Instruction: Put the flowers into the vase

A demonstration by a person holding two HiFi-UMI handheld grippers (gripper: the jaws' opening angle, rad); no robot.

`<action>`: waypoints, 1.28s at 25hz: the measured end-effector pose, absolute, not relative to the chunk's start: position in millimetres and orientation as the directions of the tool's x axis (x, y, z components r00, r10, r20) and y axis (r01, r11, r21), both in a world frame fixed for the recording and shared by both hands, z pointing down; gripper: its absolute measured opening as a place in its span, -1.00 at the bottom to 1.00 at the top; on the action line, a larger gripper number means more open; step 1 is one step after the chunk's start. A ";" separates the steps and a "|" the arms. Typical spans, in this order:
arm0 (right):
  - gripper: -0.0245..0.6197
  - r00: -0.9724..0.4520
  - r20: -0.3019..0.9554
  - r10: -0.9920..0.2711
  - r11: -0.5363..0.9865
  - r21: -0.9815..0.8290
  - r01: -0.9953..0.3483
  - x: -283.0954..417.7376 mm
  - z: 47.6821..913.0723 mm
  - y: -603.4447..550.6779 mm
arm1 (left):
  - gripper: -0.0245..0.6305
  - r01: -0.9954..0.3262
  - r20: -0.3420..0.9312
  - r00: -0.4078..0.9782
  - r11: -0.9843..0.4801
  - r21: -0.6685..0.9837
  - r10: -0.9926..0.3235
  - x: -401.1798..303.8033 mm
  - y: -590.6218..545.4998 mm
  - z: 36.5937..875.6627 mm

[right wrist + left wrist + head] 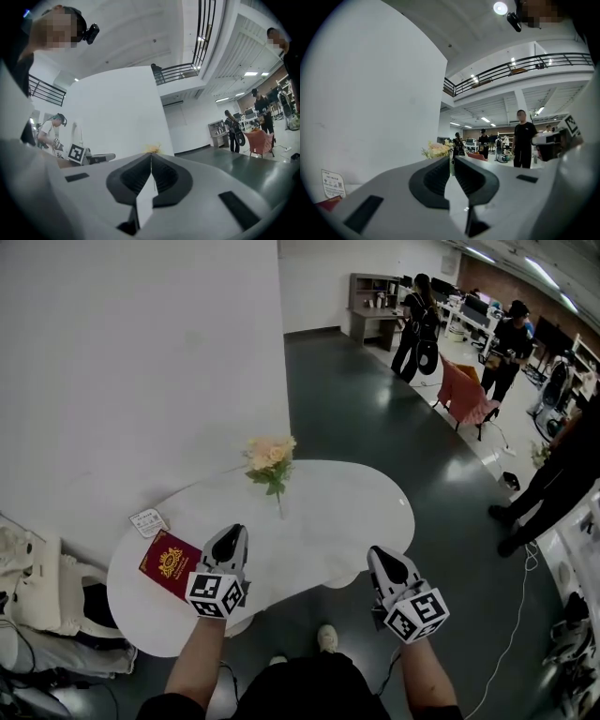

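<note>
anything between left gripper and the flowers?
Nothing visible. Only bare white table lies between the left gripper and the flowers; the red booklet and small card sit off to the left, clear of that line.

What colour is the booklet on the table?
The booklet is dark red with gold print; head view.

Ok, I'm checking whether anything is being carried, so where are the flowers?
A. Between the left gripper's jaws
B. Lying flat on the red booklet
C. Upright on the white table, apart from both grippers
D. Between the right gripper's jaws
C: in the head view the flowers stand upright on the white table, while the left gripper and right gripper are at its near edge, jaws together on nothing.
</note>
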State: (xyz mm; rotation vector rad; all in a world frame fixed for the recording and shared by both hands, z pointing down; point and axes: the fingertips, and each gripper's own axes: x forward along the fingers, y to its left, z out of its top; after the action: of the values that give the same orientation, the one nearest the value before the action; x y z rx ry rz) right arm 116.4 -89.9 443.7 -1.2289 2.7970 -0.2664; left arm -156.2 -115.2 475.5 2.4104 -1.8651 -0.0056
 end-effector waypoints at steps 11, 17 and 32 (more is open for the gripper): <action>-0.85 -0.634 -0.021 -0.773 0.625 -0.197 -0.755 85.0 434.5 -14.3 | -0.81 -0.924 0.025 0.374 -0.371 0.089 -0.927 -176.8 -55.6 462.0; -0.85 -0.614 -0.012 -0.789 0.604 -0.195 -0.773 75.4 437.5 12.6 | -0.81 -0.912 0.025 0.401 -0.397 0.101 -0.916 -187.7 -28.6 461.6; -0.85 -0.696 -0.018 -0.718 0.679 -0.242 -0.693 103.4 452.8 -10.6 | -0.81 -0.946 -0.022 0.277 -0.277 0.166 -0.961 -159.4 14.2 456.5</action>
State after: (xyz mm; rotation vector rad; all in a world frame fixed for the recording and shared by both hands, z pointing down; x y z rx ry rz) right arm 103.4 -10.6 452.8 -1.1707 2.7748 -0.3298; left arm -159.4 14.2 456.5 2.4123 -1.8111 -0.1782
